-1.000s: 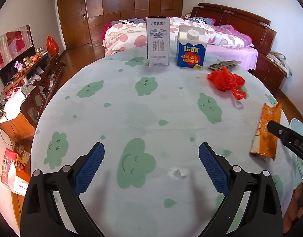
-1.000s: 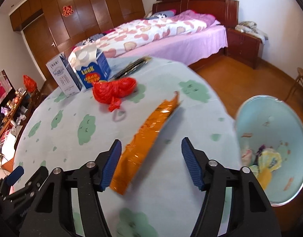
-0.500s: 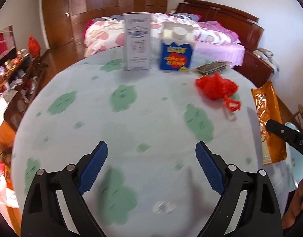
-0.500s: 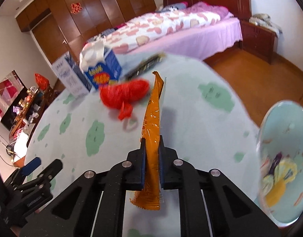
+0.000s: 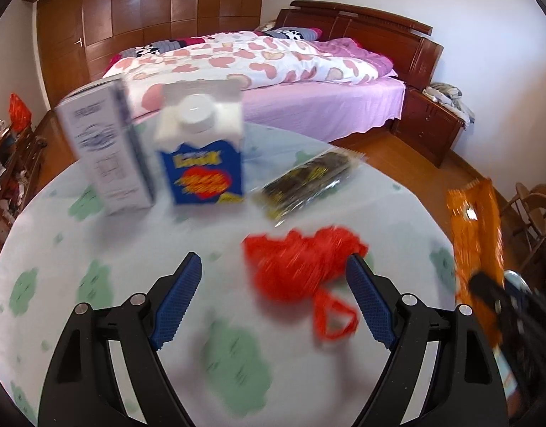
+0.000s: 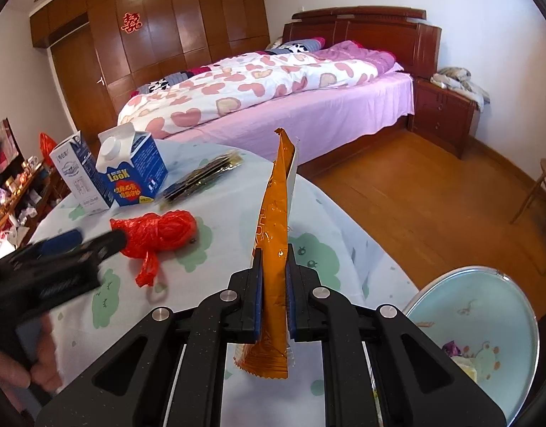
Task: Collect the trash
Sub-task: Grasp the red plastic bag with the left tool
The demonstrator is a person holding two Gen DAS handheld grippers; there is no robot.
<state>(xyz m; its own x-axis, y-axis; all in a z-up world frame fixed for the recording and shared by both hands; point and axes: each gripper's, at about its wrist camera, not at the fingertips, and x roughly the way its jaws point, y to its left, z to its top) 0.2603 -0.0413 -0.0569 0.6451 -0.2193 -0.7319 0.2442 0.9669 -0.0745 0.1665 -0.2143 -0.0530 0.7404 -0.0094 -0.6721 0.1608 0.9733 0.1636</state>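
My right gripper [image 6: 273, 270] is shut on a long orange wrapper [image 6: 274, 220], held upright off the round table [image 6: 330, 210]. The same orange wrapper [image 5: 476, 227] shows at the right of the left wrist view. A crumpled red plastic bag [image 5: 301, 267] lies on the table between the fingers of my left gripper [image 5: 273, 277], closer to the right finger; the jaws are closing but the pads do not press on it. From the right wrist view, the red plastic bag [image 6: 159, 229] sits just past the left gripper's fingertips [image 6: 114, 238].
A blue carton [image 5: 203, 156], a white carton [image 5: 105, 146] and a dark flat packet [image 5: 308, 178] stand at the table's far side. A pale blue trash bin [image 6: 476, 334] with some rubbish sits beside the table at lower right. Bed and wooden floor lie beyond.
My right gripper closed on the orange wrapper and lifted it off the table. My left gripper travelled across the table to the red bag, jaws narrowing a little.
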